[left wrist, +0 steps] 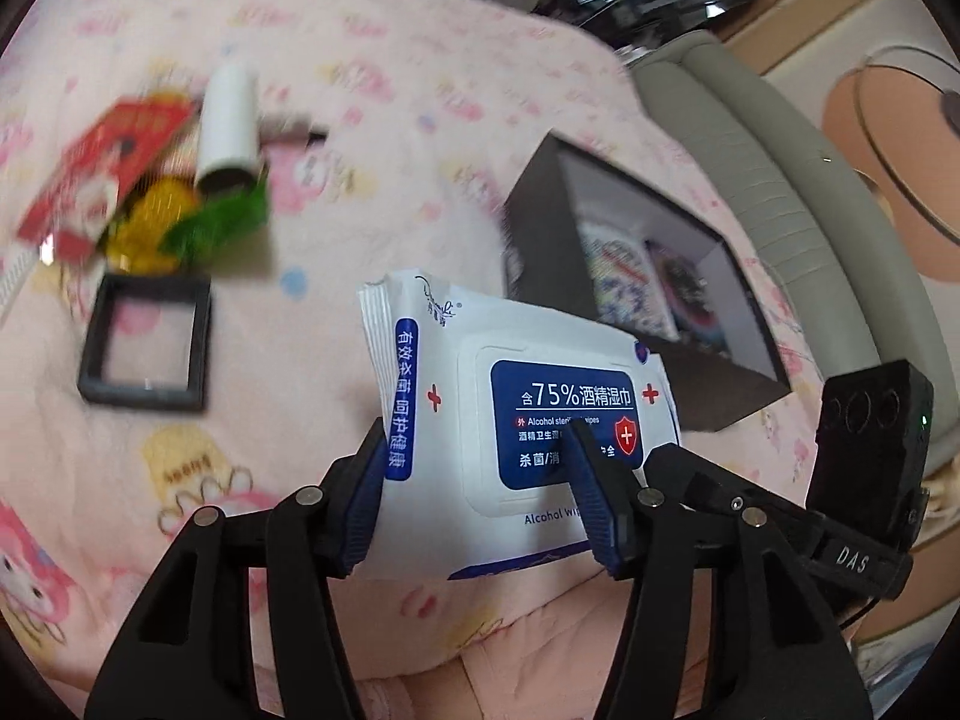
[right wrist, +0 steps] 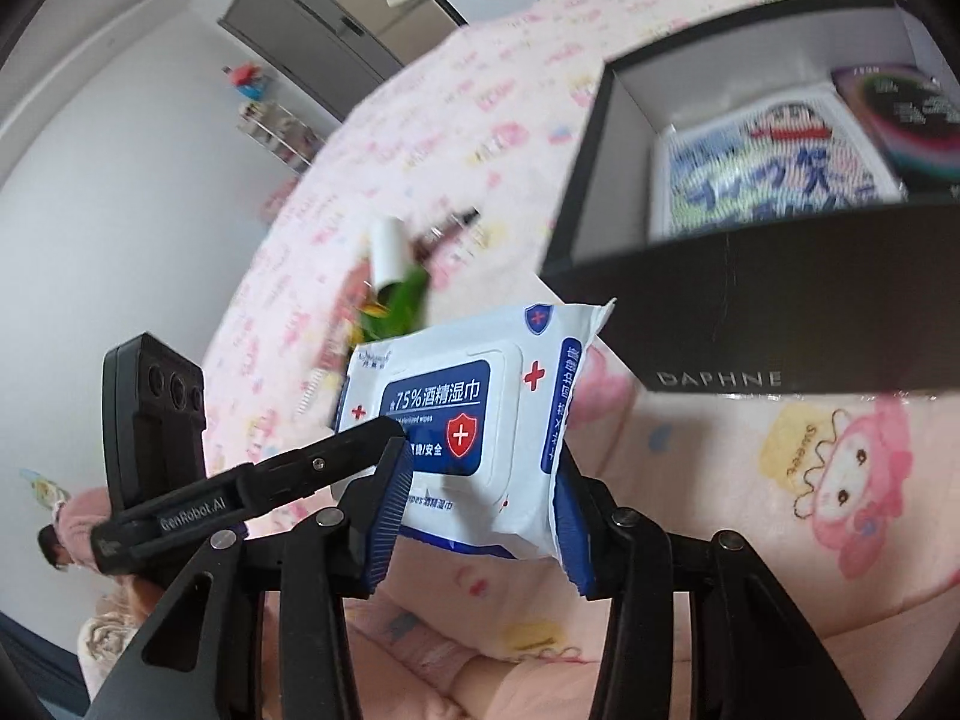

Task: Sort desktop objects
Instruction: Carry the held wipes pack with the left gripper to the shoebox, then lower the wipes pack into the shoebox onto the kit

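- Wipes come first: a white-and-blue pack of alcohol wipes point(left wrist: 528, 420) hangs clear of the pink cartoon blanket point(left wrist: 372, 90), held from both ends.
- Left gripper point(left wrist: 480, 480) pinches one end of the pack, its blue pads pressed into the wrapper; the right gripper point(right wrist: 480, 480) clamps the other end the same way, seen in its own view with the pack point(right wrist: 474, 414) bowed between its fingers.
- Just beyond the pack stands an open black box point(right wrist: 750, 312) marked DAPHNE; a cartoon-printed packet point(right wrist: 768, 168) and a dark printed item point(right wrist: 900, 120) already lie inside, so I judge some sorting done.
- The wipes look to be the piece in hand, and I judge the box to be where they go; they are near its front wall, not yet over the opening.
- Farther off on the blanket, still unsorted: a small black square frame point(left wrist: 150, 342), a red packet point(left wrist: 108, 162), a white tube point(left wrist: 231, 120), something yellow point(left wrist: 150, 222) and a green wrapper point(left wrist: 222, 222), bunched together and blurred.
- A sofa point(left wrist: 768, 168) lies past the bed.
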`<action>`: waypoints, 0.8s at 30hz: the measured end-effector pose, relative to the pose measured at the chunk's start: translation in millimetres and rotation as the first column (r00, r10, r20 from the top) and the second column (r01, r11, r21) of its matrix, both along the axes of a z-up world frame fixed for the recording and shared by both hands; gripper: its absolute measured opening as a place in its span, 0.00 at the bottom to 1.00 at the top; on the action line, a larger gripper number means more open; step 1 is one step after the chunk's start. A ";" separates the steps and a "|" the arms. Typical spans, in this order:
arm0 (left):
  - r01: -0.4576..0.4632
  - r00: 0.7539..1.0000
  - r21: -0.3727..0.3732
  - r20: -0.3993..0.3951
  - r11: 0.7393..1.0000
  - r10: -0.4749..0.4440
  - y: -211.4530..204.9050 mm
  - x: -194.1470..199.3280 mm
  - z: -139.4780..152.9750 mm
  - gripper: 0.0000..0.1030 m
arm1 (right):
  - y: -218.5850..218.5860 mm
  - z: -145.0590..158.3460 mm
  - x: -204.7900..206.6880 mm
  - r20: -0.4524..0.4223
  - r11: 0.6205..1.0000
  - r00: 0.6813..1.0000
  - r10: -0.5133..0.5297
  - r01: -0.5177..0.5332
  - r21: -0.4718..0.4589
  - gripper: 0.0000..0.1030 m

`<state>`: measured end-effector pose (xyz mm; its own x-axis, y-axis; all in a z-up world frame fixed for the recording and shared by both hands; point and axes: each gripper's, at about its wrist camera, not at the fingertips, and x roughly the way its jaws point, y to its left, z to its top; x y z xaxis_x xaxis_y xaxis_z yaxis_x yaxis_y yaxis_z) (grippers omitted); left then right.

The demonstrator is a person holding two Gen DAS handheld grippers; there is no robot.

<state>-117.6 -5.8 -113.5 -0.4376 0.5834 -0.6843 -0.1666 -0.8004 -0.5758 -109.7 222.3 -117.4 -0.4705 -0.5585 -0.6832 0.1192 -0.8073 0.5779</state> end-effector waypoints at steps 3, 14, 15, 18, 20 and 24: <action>0.025 0.998 0.011 -0.059 1.000 -0.025 5.3 -5.6 23.5 0.54 | -1.3 23.0 -6.2 -0.046 1.000 0.999 0.004 -0.003 0.012 0.40; 0.108 0.990 0.005 -0.092 0.994 -0.107 79.4 -80.5 57.6 0.48 | 49.6 59.6 -40.6 -0.116 0.993 0.992 -0.045 0.057 0.099 0.40; 0.121 0.989 0.000 -0.082 0.993 -0.121 89.6 -89.4 55.3 0.48 | 58.2 61.7 -43.6 -0.110 0.991 0.992 -0.061 0.074 0.114 0.40; 0.150 0.988 0.024 -0.025 0.988 -0.149 115.9 -117.5 44.0 0.48 | 79.0 62.2 -62.4 -0.078 0.977 0.991 -0.108 0.120 0.177 0.40; 0.162 0.987 0.020 0.009 0.987 -0.162 131.7 -135.9 33.4 0.49 | 87.3 57.4 -78.9 -0.046 0.963 0.993 -0.111 0.119 0.240 0.40; 0.182 0.981 -0.031 0.075 0.983 -0.179 161.4 -161.8 18.0 0.50 | 101.8 40.5 -116.5 0.048 0.946 0.990 -0.132 0.111 0.305 0.40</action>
<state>-279.4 155.6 -95.5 -0.2768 0.6216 -0.7328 -0.2698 -0.7822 -0.5616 -226.3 324.1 -77.0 -0.4692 -0.2630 -0.8430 -0.0218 -0.9509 0.3088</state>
